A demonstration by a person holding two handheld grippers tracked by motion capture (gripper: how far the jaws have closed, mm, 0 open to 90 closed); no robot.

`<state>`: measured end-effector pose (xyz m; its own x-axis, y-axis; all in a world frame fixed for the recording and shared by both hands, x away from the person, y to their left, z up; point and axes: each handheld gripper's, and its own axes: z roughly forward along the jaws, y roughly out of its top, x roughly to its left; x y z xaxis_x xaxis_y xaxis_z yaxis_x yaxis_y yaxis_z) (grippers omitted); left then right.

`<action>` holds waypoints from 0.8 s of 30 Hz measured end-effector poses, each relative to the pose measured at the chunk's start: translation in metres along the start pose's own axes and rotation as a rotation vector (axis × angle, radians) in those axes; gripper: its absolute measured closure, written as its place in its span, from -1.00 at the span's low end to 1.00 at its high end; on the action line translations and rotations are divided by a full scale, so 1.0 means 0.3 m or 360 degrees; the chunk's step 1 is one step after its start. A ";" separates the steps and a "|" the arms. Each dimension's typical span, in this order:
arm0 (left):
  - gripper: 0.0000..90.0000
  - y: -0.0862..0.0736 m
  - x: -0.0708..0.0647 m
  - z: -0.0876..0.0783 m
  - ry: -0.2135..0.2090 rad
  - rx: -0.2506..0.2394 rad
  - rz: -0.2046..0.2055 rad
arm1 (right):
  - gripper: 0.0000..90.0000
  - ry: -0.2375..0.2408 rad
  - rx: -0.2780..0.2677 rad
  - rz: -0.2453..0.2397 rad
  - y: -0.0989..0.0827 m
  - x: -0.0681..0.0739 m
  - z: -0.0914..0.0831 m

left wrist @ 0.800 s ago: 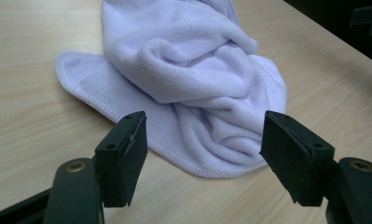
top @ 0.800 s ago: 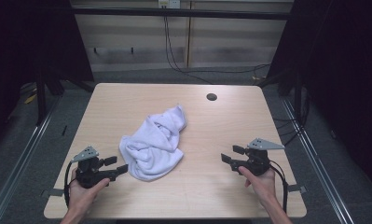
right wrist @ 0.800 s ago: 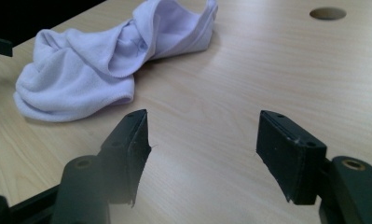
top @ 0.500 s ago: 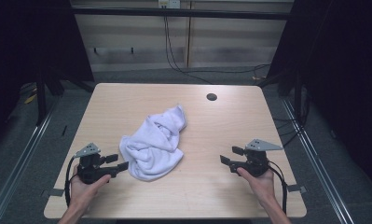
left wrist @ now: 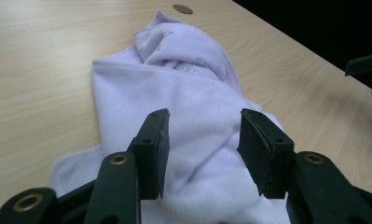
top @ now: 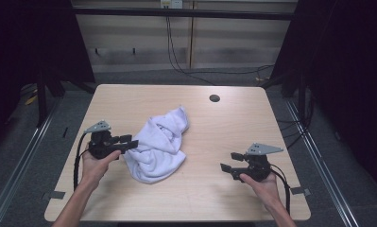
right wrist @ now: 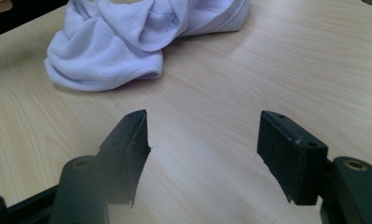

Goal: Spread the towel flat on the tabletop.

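Counter point(top: 233, 127) carries crumpled white towel point(top: 158, 144), left of centre, unfolded. Left claw point(top: 129, 143), earlier short of cloth, now over its left edge; jaws spread, fabric between, not pinched. Likely about to grab edge. Right claw point(top: 227, 169) spread, empty, well apart from towel, barely moved.
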<state>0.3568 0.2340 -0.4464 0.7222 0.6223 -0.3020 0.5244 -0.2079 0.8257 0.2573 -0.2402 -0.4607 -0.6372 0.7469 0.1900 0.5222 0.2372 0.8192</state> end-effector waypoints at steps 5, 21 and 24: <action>-0.03 -0.019 0.025 0.142 -0.0006 0.0121 -0.0054 | -0.26 -0.0010 0.0019 -0.0009 -0.003 0.001 0.009; 0.41 -0.121 -0.107 0.185 -0.0127 0.0354 0.0090 | -0.28 0.0040 0.0080 -0.0036 -0.009 0.015 0.023; 0.41 -0.138 -0.136 0.176 -0.0169 0.0363 0.0102 | -0.20 0.0009 0.0058 -0.0040 -0.006 0.022 0.025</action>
<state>0.3294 0.1773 -0.4933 0.7942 0.5220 -0.3109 0.5556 -0.4166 0.7196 0.2566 -0.2310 -0.4649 -0.6535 0.7370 0.1725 0.5262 0.2786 0.8034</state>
